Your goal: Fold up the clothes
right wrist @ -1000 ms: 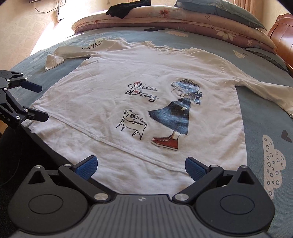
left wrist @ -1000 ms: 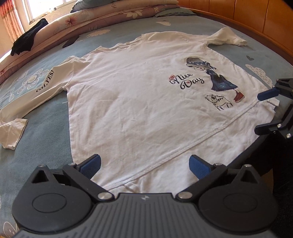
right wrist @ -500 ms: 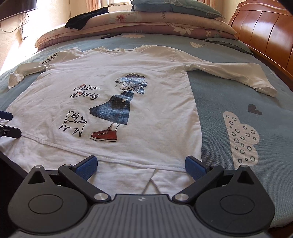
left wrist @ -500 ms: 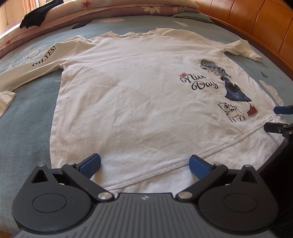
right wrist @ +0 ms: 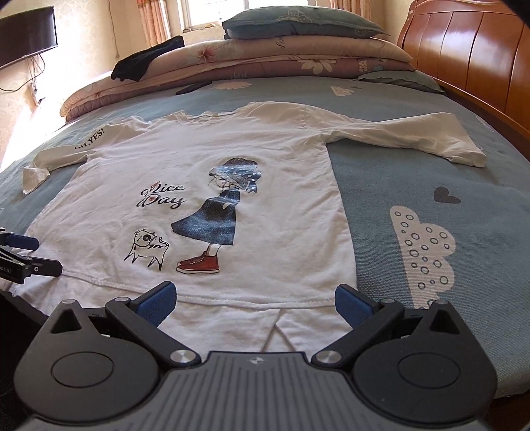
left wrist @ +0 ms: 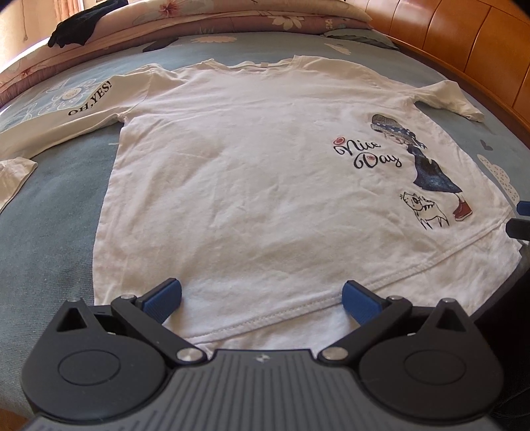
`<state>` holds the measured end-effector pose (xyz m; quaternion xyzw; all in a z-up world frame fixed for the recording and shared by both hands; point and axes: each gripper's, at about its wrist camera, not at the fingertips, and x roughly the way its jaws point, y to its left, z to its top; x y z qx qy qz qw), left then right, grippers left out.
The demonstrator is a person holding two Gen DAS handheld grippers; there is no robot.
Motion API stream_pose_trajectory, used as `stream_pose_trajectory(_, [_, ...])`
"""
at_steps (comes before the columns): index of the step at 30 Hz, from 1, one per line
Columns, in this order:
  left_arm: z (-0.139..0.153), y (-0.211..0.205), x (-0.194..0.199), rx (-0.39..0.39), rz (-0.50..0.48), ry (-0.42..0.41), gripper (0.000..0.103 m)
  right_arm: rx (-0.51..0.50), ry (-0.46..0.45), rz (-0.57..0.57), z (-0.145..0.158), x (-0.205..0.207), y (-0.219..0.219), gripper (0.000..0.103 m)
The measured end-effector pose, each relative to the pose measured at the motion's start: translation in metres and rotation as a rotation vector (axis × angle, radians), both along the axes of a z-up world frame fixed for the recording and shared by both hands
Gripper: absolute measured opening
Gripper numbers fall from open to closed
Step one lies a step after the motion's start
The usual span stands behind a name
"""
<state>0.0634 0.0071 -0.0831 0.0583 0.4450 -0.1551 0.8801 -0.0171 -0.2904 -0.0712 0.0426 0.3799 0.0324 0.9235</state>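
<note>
I see the white shirt lying flat on the blue bed, both sleeves out. Beyond its collar sit stacked quilts and a black garment. My left tool and right tool are spread wide at its hem.

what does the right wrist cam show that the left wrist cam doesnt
Only the right wrist view shows the TV on the wall, the blue pillow on the stacked quilts, and the full right sleeve.

Only the left wrist view shows the bare left half of the shirt front up close.

Both show the white shirt spread flat on the bed, its "Nice Day" print, the "OH, YES!" sleeve, and both grippers open at the hem: left, right.
</note>
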Motion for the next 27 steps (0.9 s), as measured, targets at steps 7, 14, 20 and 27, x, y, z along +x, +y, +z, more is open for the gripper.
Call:
stream_pose_trajectory(7, [0.0,0.001,0.0,-0.004,0.007,0.002,0.102,-0.073,0.062,0.004,-0.016,0.0,0.005,0.103])
stream_pose_trajectory(14, [-0.001,0.001,0.0,-0.011,0.015,-0.006,0.102,-0.083,0.057,-0.025,-0.018,0.0,0.006,0.103])
stream_pose_trajectory(20, [0.0,0.001,0.001,-0.01,0.023,0.0,0.102,-0.092,0.047,-0.024,-0.019,-0.001,0.007,0.103])
stream_pose_trajectory(27, [-0.001,0.002,-0.002,-0.002,-0.005,-0.011,0.102,-0.096,0.066,-0.024,-0.016,0.003,0.008,0.103])
